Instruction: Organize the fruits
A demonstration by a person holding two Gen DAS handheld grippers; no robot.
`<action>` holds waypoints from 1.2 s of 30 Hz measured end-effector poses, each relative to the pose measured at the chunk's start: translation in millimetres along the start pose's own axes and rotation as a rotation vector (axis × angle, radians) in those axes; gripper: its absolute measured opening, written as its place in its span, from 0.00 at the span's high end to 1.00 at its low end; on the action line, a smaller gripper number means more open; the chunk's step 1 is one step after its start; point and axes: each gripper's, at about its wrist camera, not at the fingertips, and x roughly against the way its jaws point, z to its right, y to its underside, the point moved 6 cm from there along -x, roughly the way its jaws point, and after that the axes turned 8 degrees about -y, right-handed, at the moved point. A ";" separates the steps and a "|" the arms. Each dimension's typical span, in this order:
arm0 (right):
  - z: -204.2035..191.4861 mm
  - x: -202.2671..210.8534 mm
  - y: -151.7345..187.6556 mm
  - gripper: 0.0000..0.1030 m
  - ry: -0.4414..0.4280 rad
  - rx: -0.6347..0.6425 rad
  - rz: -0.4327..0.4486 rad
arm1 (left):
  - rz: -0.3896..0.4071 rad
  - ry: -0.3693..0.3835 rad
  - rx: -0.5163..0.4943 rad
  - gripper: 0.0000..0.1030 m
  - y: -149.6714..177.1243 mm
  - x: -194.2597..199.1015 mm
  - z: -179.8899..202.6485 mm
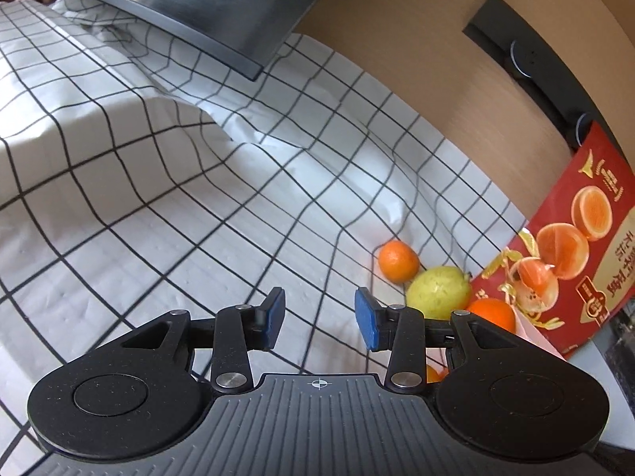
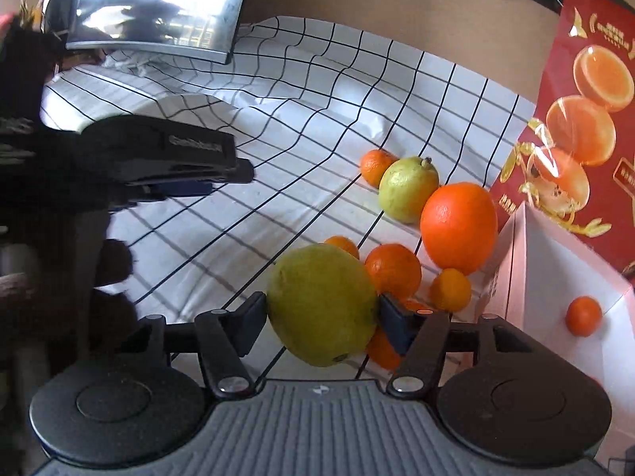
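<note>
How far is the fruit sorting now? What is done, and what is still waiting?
Done: one small orange already lies in the white box. In hand: the right gripper has its pads against a green pear. The left gripper is open and empty. Left: a second pear, a big orange and several small oranges still sit on the checked cloth.

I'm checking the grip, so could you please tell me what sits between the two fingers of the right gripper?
A yellow-green pear sits there, both fingers pressing its sides; the right wrist view shows it.
</note>
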 end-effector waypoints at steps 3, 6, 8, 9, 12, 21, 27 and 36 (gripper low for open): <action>5.2 22.4 13.2 0.40 -0.060 -0.039 -0.004 | 0.000 0.015 -0.019 0.58 2.4 1.1 5.3; 16.5 50.8 34.0 0.41 -0.090 -0.083 0.005 | -0.002 0.014 -0.050 0.58 5.4 0.9 11.2; 28.0 70.9 48.5 0.40 -0.089 -0.108 0.021 | -0.001 0.020 -0.062 0.58 6.4 1.8 13.5; 34.4 79.6 54.8 0.40 -0.081 -0.122 0.029 | 0.002 0.023 -0.067 0.58 6.6 2.5 14.5; 60.9 100.0 72.3 0.40 -0.037 -0.172 0.049 | -0.001 0.036 -0.087 0.58 8.6 2.2 19.9; 121.6 99.7 119.1 0.39 0.008 -0.326 0.096 | -0.022 0.154 -0.216 0.58 22.9 8.7 53.8; 130.5 100.0 125.1 0.21 -0.037 -0.357 0.162 | -0.067 0.226 -0.309 0.58 40.3 12.4 73.4; 145.9 86.9 130.6 0.18 -0.090 -0.460 0.105 | -0.067 0.282 -0.386 0.58 59.8 35.8 105.7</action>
